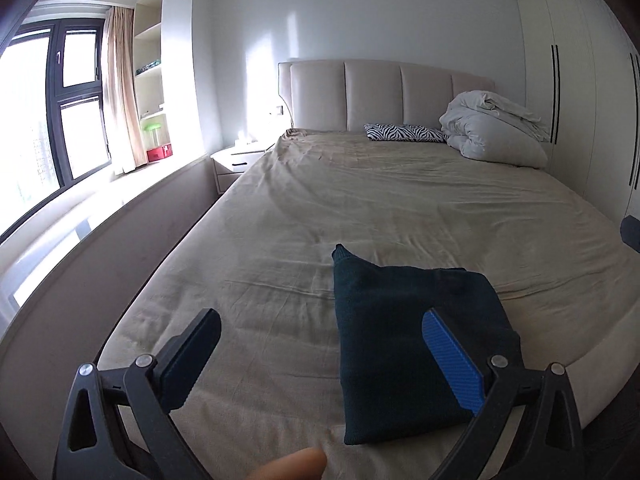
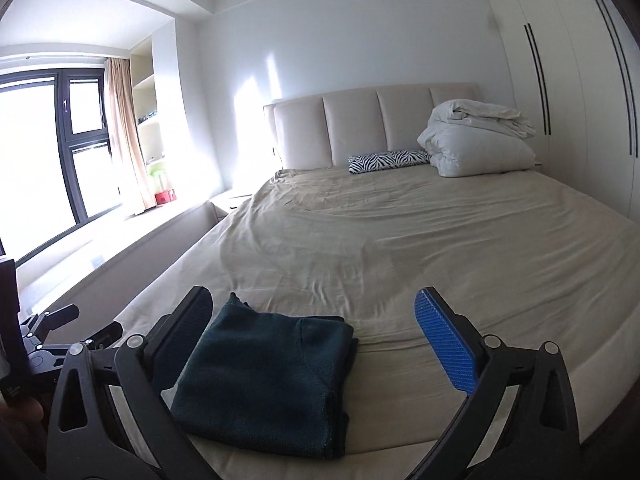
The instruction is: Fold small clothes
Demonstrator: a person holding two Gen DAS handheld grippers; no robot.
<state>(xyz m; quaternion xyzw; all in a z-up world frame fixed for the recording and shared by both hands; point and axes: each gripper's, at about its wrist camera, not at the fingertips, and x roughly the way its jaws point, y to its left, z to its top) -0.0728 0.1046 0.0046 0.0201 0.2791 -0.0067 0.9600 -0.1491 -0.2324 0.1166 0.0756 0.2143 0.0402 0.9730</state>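
While both tongs stand spread wide with nothing between their pads, a dark green garment (image 1: 416, 344) lies folded into a thick, roughly square stack on the beige sheet near the foot of the bed (image 1: 360, 200); one narrow corner of the cloth pokes out toward the headboard (image 2: 372, 128); the left tongs (image 1: 322, 358) hover above the foot edge, their blue-padded finger over the garment's right part and their black finger over bare sheet to its left; the right tongs (image 2: 316, 334) hang over the same stack, black finger at its left edge, blue finger well apart over bare sheet; whether any finger touches the cloth cannot be told; a zebra-print pillow (image 2: 388, 160) and a bundled white duvet (image 2: 476, 140) sit against the headboard.
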